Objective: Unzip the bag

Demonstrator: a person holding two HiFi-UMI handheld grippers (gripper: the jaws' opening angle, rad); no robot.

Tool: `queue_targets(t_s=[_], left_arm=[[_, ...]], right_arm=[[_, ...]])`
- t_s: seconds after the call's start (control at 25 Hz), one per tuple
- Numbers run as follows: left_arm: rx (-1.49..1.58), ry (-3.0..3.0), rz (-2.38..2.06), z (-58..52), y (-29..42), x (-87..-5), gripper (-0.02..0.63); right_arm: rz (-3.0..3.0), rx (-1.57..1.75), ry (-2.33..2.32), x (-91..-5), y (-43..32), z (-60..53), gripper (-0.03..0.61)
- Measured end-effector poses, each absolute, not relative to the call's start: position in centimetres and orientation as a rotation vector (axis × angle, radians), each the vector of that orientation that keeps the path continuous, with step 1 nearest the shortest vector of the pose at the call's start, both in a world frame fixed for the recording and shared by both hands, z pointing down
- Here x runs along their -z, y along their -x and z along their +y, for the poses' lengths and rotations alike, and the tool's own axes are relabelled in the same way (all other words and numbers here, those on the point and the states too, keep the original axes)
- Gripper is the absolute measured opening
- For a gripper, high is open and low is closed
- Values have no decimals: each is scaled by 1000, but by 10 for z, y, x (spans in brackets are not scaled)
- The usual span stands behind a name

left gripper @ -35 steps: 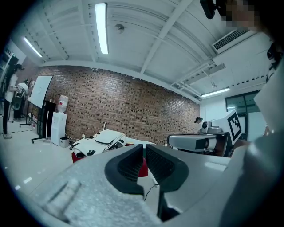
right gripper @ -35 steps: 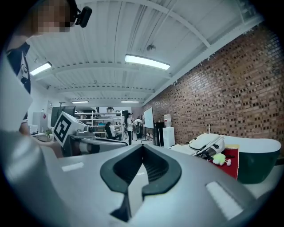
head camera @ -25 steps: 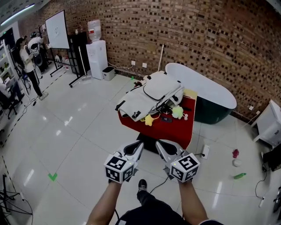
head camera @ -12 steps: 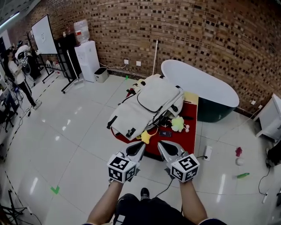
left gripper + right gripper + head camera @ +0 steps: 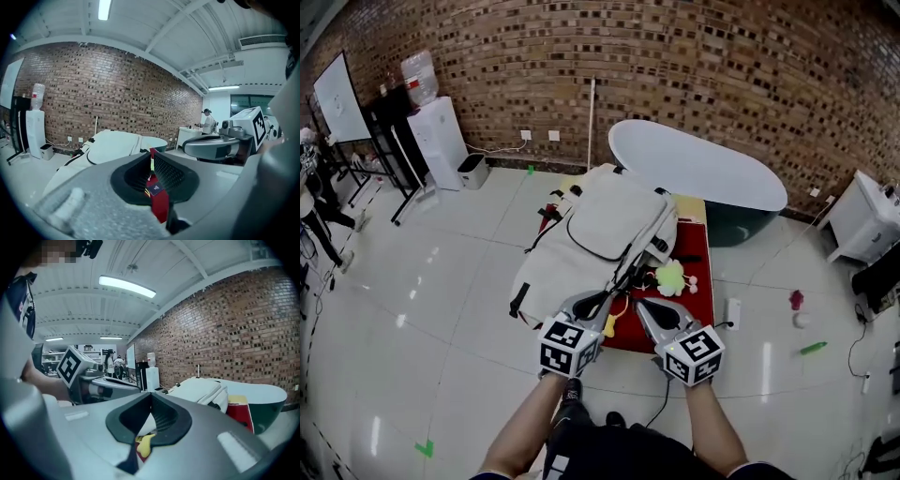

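The left claw (image 5: 592,306) is pressed together and empty, at the near edge of the red bench (image 5: 694,298). The white backpack (image 5: 605,220) lies across the bench just ahead. The right claw (image 5: 649,309) is also pressed together and empty.

Open-plan lab or test hall. Bare brick wall (image 5: 694,56) far ahead of the left gripper (image 5: 592,306); glossy white tiled floor (image 5: 422,309) all round it; whiteboard (image 5: 339,97) and water dispenser (image 5: 436,131) far ahead-left; freestanding bathtub (image 5: 694,167) ahead-right; beamed ceiling (image 5: 154,263) with strip light (image 5: 126,286) overhead.
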State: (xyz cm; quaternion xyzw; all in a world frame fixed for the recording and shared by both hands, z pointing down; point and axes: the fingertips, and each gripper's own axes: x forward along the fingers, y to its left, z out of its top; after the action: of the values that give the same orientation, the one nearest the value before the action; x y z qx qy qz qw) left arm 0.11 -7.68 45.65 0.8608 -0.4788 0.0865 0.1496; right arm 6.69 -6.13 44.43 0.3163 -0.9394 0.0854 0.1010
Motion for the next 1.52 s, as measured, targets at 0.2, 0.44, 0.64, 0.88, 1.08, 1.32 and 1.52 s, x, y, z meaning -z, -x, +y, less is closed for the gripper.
queue_targets(t_s=[0.2,0.44,0.64,0.88,1.08,1.32,1.52], left_arm=[[-311,-2508,-1128,-122,-4,-478,60],[-426,-2510,-985,-164,-4,-510,63],[-538,-2429,-949,-184,-12,-545,80],[-619,-2346,-978,-207,-20,-577,110],[-659,-2235,-1007,-215,-23,-603,112],[-695,-2122,-1050,-224,-23,-623,112],[-774,-2071,-1026,-225,-27,-641,109]], right_arm=[[-2669,-267,-1102,-453,-56,-98,6],[-2569,-297,-1279,-461,-50,-127,5],[-2506,-329,-1321,-475,-52,-138,5],[-2492,-356,-1271,-508,-60,-162,6],[-2475,-289,-1147,-537,-61,-179,6],[-2492,-249,-1039,-547,-62,-201,6],[-2484,-305,-972,-568,-70,-208,6]])
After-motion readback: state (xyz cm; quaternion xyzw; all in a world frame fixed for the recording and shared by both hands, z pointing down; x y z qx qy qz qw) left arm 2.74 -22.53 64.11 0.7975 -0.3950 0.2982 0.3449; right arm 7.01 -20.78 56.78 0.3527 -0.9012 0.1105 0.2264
